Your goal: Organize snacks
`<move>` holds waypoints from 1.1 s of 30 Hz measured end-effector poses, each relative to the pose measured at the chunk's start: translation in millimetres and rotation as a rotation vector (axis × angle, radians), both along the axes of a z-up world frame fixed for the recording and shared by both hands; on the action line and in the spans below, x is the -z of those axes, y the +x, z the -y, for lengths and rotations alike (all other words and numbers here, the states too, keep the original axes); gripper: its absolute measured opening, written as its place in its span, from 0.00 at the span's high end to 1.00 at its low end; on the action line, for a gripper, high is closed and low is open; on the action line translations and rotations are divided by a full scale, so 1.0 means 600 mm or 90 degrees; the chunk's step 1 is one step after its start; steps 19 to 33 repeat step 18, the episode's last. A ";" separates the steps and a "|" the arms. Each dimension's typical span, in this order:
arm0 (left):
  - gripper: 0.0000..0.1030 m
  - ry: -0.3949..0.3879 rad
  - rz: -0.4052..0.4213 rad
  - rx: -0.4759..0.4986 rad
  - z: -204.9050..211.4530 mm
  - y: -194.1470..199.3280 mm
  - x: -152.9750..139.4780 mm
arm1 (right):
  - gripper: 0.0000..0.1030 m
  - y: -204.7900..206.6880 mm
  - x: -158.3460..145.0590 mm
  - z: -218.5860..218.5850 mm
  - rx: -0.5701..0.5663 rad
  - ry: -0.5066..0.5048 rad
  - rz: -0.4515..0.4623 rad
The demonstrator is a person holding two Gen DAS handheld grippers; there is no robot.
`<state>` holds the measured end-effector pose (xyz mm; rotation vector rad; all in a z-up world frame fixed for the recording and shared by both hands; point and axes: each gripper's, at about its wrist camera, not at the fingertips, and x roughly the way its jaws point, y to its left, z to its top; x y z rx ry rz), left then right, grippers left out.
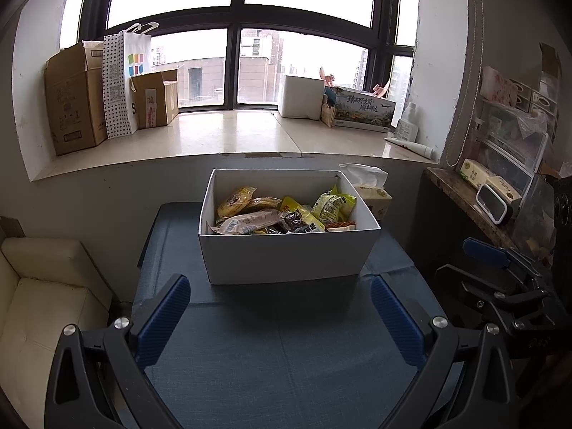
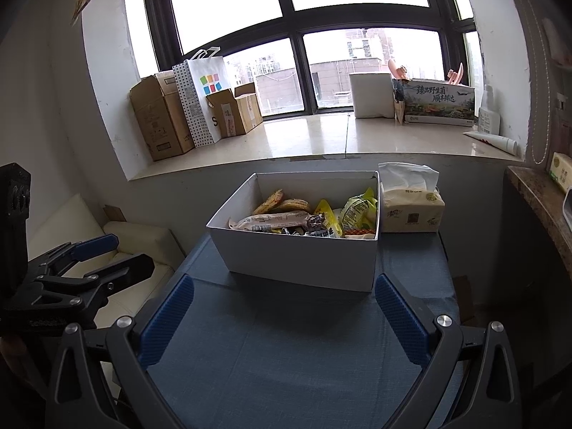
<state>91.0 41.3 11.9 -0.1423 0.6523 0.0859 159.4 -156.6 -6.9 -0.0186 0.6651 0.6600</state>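
Observation:
A white open box (image 1: 286, 257) stands on the blue-clothed table (image 1: 286, 350); it also shows in the right wrist view (image 2: 304, 261). It holds several wrapped snacks (image 1: 282, 214), among them yellow and pink packets (image 2: 314, 218). My left gripper (image 1: 280, 298) is open and empty, held above the table in front of the box. My right gripper (image 2: 284, 298) is open and empty, also in front of the box. Each gripper shows at the edge of the other's view: the right one (image 1: 500, 271), the left one (image 2: 89, 261).
A tissue pack (image 2: 411, 207) sits right of the box at the table's back. A cream sofa (image 1: 43, 293) is to the left, a dark side shelf (image 1: 472, 200) to the right. The window sill (image 1: 232, 136) behind holds cardboard boxes and bags.

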 end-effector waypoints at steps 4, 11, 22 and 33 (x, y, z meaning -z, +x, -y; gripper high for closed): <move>0.00 -0.001 0.000 0.002 0.000 0.000 0.000 | 0.00 0.000 0.000 -0.001 -0.001 0.000 0.000; 0.00 0.000 -0.006 0.002 0.001 0.002 0.002 | 0.00 0.002 0.003 0.001 -0.002 -0.002 -0.003; 0.00 -0.001 -0.004 0.007 0.003 0.003 0.005 | 0.00 0.003 0.004 0.001 -0.003 -0.003 -0.005; 0.00 -0.001 -0.004 0.007 0.003 0.003 0.005 | 0.00 0.003 0.004 0.001 -0.003 -0.003 -0.005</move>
